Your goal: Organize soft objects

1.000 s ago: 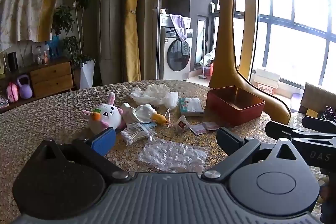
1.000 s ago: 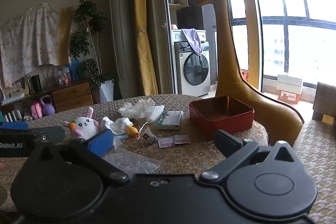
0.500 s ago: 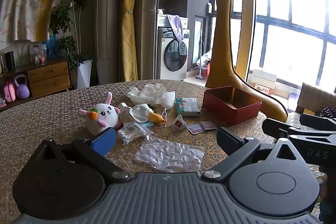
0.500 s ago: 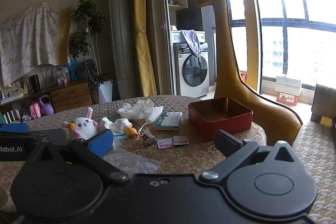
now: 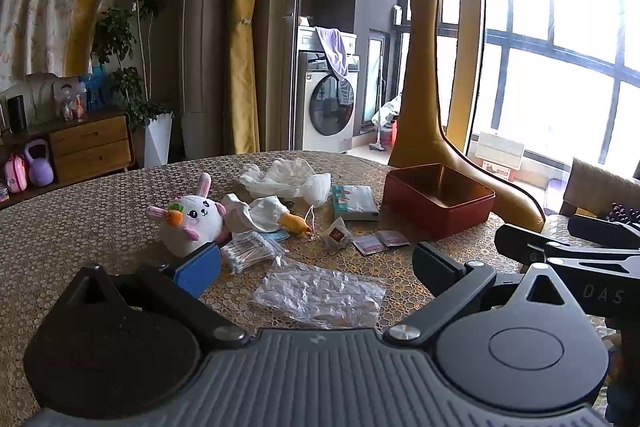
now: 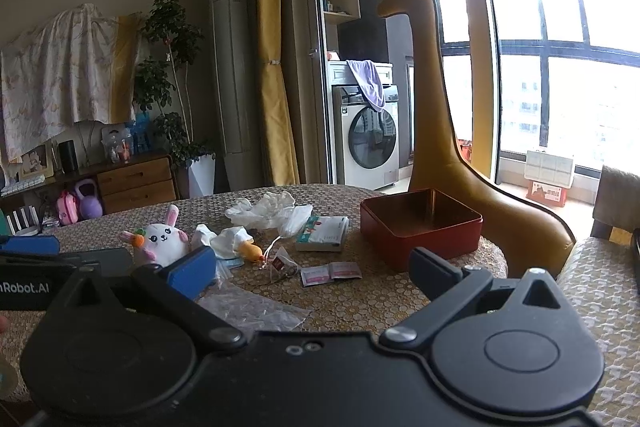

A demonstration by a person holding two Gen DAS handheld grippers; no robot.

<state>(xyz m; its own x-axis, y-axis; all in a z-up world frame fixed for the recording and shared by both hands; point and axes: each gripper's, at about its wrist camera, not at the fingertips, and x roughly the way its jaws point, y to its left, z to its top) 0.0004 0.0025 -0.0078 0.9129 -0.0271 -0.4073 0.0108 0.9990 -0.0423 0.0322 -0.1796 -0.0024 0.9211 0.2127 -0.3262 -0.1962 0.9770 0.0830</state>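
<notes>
A white bunny plush (image 5: 191,221) (image 6: 162,239) with a carrot sits on the round table beside a white duck plush (image 5: 267,214) (image 6: 236,242) with an orange beak. An empty red tin box (image 5: 438,198) (image 6: 420,227) stands at the right. My left gripper (image 5: 316,261) is open above a clear plastic bag (image 5: 320,294), holding nothing. My right gripper (image 6: 312,267) is open too, empty, short of two pink sachets (image 6: 331,271). The right gripper's body shows at the left wrist view's right edge.
Also on the table: a crumpled white plastic bag (image 5: 286,179), a tissue pack (image 5: 353,202), a cotton swab packet (image 5: 250,251), a tea bag (image 5: 337,234). A tall giraffe figure (image 5: 424,75) stands behind the table. A chair (image 6: 616,203) is at the right.
Both cameras shifted slightly; the table objects sit a little lower and nearer in the left wrist view. Nothing on the table moved and both grippers stayed open.
</notes>
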